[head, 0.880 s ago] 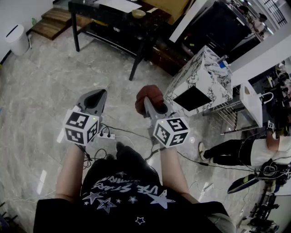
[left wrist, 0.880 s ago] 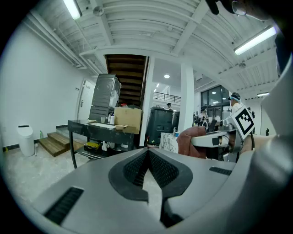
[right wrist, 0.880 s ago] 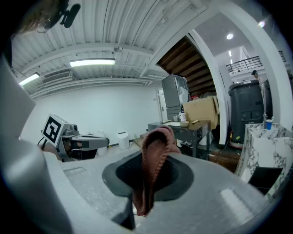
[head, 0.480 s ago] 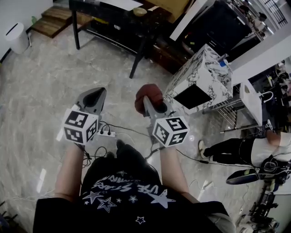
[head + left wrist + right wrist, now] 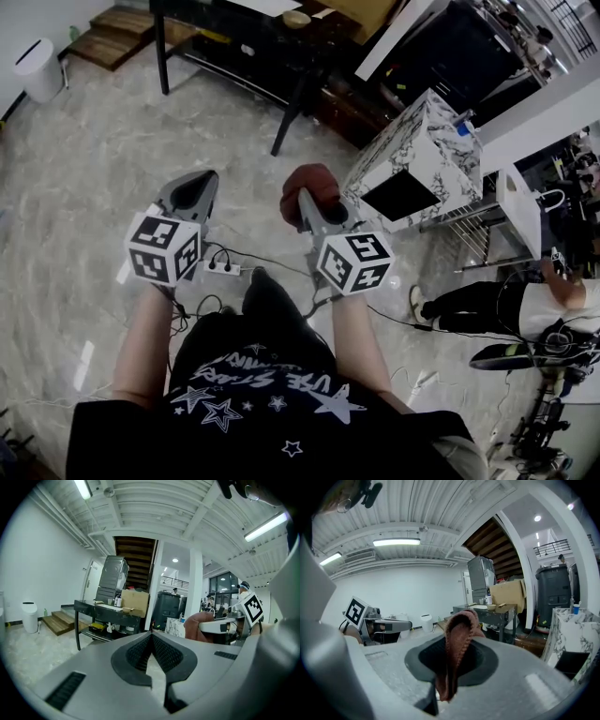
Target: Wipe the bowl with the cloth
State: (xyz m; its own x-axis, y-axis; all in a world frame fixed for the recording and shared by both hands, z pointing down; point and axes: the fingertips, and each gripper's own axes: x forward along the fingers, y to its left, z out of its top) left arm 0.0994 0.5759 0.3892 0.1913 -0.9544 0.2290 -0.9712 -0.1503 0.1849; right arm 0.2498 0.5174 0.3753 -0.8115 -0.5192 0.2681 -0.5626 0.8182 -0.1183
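Above the marble floor (image 5: 94, 150), the right gripper (image 5: 304, 199) clamps the reddish-brown cloth (image 5: 458, 634), folded lengthwise along its jaws and bulging forward past the tips, while the left gripper (image 5: 195, 186) is closed and empty.

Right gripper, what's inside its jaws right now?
A reddish-brown cloth is clamped in the right gripper, bunched up beyond the jaws. It hides where the jaws meet, so how deep the grip goes can't be seen.
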